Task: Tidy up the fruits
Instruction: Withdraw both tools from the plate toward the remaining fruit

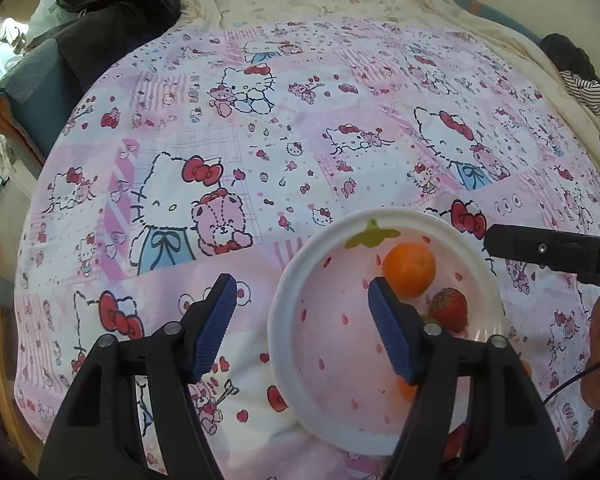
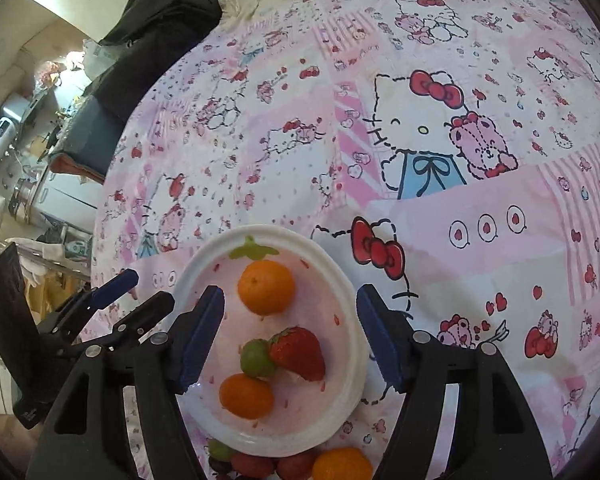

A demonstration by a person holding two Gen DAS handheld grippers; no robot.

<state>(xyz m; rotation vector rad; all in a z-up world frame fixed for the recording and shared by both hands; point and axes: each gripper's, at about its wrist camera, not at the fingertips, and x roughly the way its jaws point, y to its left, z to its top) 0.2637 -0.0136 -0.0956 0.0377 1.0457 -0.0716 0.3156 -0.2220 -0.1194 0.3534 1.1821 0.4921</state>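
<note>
plate (image 2: pixel 352 300) on a patterned bedsheet (image 2: pixel 440 216) holds two oranges, a strawberry (image 2: pixel 298 354) and a grape. right gripper (image 2: pixel 290 332) hangs above it, jaws apart and empty; loose fruit (image 2: pixel 340 465) lies below the near rim, closest to this hand. left gripper (image 1: pixel 302 322) is also open and empty.

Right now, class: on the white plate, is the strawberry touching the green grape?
Touching. The right wrist view shows the strawberry pressed against the green grape on the plate, no gap between them.

left gripper (image 1: pixel 302 300) and right gripper (image 2: pixel 290 312) both point steeply downward, jaws apart, nothing between the pads
</note>
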